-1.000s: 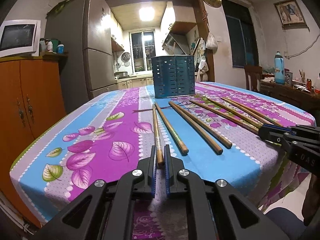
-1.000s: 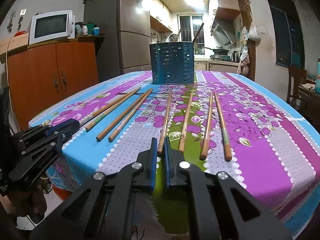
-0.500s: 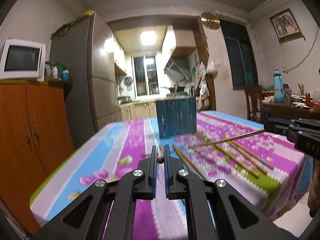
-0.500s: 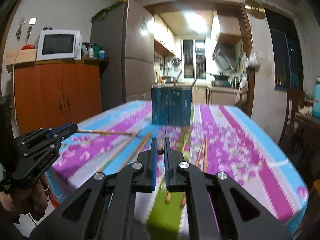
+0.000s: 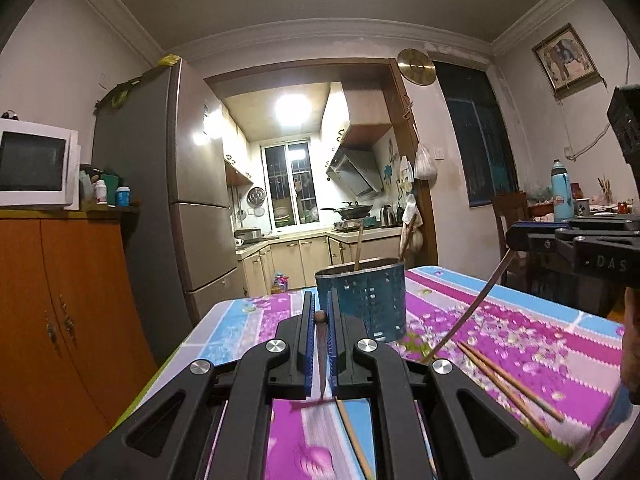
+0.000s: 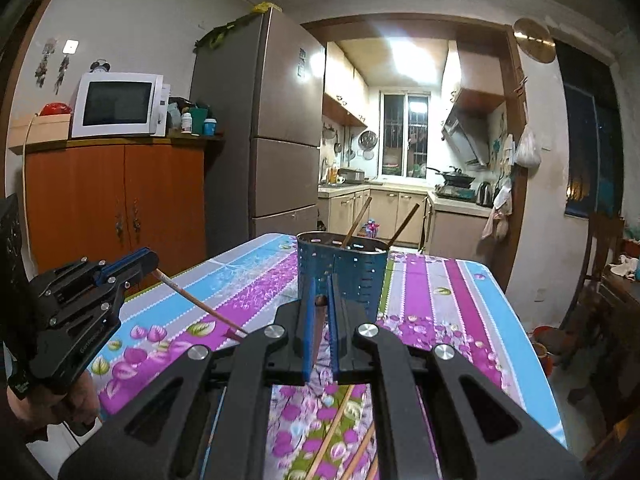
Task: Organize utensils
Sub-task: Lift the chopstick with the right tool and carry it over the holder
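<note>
1. The left gripper (image 5: 319, 311) is held level above the near end of the table (image 5: 592, 330), its narrow jaws pinching a chopstick (image 5: 319, 316) whose rounded end shows between the blue pads.
2. The right gripper (image 6: 319, 295) is raised likewise, jaws clamped on a second chopstick (image 6: 320, 301) that hangs down behind the fingers.
3. Seen from the right wrist camera, the left gripper (image 6: 132, 266) sits at the table's left edge with its chopstick (image 6: 200, 305) slanting down over the cloth; a hand (image 6: 60, 396) grips its handle.
4. Seen from the left wrist camera, the right gripper (image 5: 516, 236) hovers off the table's right side, its chopstick (image 5: 468, 312) drooping toward the cloth.
5. The blue perforated holder (image 5: 360, 300) stands upright at the table's far middle, straight ahead of both grippers, with two sticks already leaning inside it.
6. Loose chopsticks (image 5: 508, 384) lie on the cloth below and right of the left gripper; others (image 6: 352, 440) lie beneath the right one.
7. A fridge (image 6: 276, 136) and an orange cabinet (image 6: 120, 200) stand well left of the table.
</note>
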### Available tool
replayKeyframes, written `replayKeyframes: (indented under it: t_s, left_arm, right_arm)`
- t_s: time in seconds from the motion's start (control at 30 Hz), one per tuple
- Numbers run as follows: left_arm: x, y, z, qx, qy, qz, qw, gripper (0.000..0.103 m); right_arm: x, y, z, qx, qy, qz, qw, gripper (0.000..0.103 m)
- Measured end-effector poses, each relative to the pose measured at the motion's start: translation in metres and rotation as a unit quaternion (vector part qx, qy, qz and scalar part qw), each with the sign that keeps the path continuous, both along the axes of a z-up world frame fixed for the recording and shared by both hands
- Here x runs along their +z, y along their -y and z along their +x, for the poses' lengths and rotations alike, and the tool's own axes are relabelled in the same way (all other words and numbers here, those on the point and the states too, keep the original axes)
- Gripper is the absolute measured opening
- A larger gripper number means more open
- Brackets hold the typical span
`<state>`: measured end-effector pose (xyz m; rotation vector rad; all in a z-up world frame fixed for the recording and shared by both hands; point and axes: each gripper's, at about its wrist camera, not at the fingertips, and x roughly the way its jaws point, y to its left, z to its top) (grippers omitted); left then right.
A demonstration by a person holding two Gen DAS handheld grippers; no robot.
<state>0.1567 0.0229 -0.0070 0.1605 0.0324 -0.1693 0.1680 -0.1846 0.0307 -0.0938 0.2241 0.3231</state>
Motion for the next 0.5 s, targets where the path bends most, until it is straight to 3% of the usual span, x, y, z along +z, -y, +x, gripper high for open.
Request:
replayKeyframes:
  t_s: [0.27,0.5]
  left_arm:
    - [0.034,-0.008,0.054,-0.014,-0.041,-0.017,0.9989,0.007]
    - [0.057,-0.006,0.071,-0.02,-0.047,-0.014,0.9986,0.007]
  right_arm:
    - [0.017,-0.008,0.043,0.012,-0.041,-0.013,0.999,0.005]
    - [0.037,-0.01,0.06,0.017,-0.058,-0.01,0.998,0.005]
